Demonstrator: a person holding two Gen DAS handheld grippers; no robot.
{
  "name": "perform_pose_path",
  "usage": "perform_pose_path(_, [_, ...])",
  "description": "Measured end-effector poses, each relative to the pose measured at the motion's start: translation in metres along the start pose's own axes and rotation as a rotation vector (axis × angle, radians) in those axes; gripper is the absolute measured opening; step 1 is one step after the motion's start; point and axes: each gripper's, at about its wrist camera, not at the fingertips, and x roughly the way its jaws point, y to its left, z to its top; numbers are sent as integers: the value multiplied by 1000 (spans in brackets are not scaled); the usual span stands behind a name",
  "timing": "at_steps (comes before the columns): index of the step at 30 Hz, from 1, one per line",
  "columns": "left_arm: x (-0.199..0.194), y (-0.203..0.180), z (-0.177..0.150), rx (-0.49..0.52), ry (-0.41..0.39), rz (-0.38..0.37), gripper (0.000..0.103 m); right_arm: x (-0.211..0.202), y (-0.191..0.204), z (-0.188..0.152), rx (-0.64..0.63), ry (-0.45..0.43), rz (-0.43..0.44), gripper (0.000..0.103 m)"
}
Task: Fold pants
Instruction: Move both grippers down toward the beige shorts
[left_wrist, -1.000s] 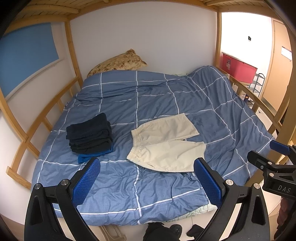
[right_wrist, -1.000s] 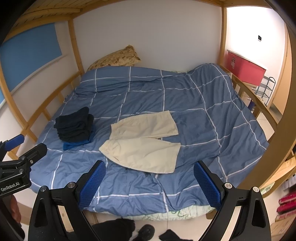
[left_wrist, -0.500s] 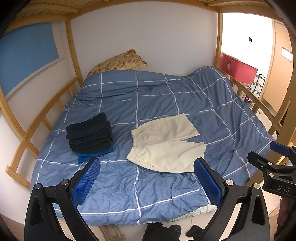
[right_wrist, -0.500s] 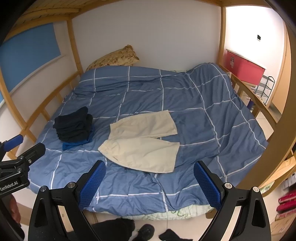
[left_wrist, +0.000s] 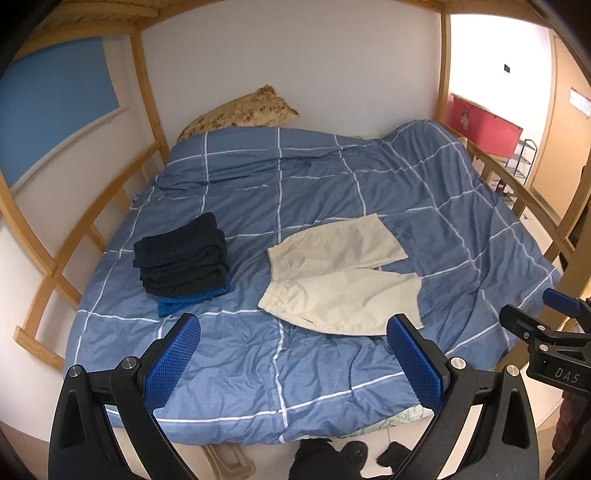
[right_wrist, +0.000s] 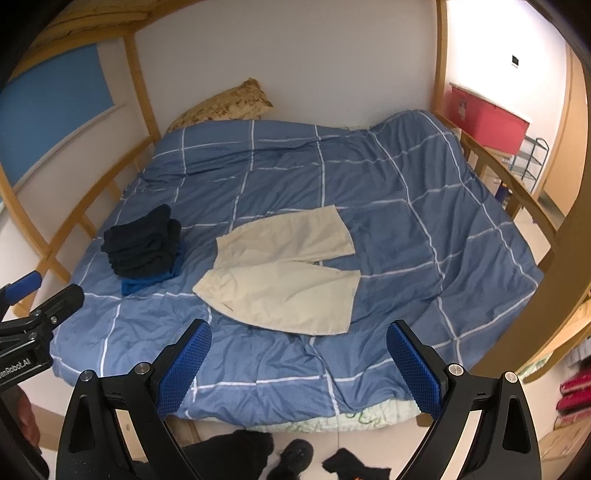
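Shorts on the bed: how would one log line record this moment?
stage: pre-grasp | shorts: flat on duvet, unfolded | left gripper: open, empty | right gripper: open, empty

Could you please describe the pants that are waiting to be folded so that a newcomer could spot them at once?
Start at the bed with the blue checked quilt. Near its middle, the cream shorts lie flat and unfolded, legs spread apart. Unlike the neatly folded stack of dark clothes beside their waistband, they are pale and spread open.
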Motion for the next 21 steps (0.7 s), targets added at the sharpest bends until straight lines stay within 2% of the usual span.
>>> perform_pose_path(8, [58,5,-5,32,79,25,102,49,-13,-7,86,52,-42,97])
perform_pose_path(13, [88,15,-3,39,75,57,102,84,-16,-8,129,89,-61,97])
perform_pose_path(17, [123,27,-1,18,105,66,102,115,-16,-5,147,131,-77,91])
perform_pose_path(19, [143,33,0,7,136,53,102,131,-15,-4,163,144,-94,91])
perform_pose_path(21, [166,41,1,-5,178,48,101,150,-14,-1,176,166,-112,86])
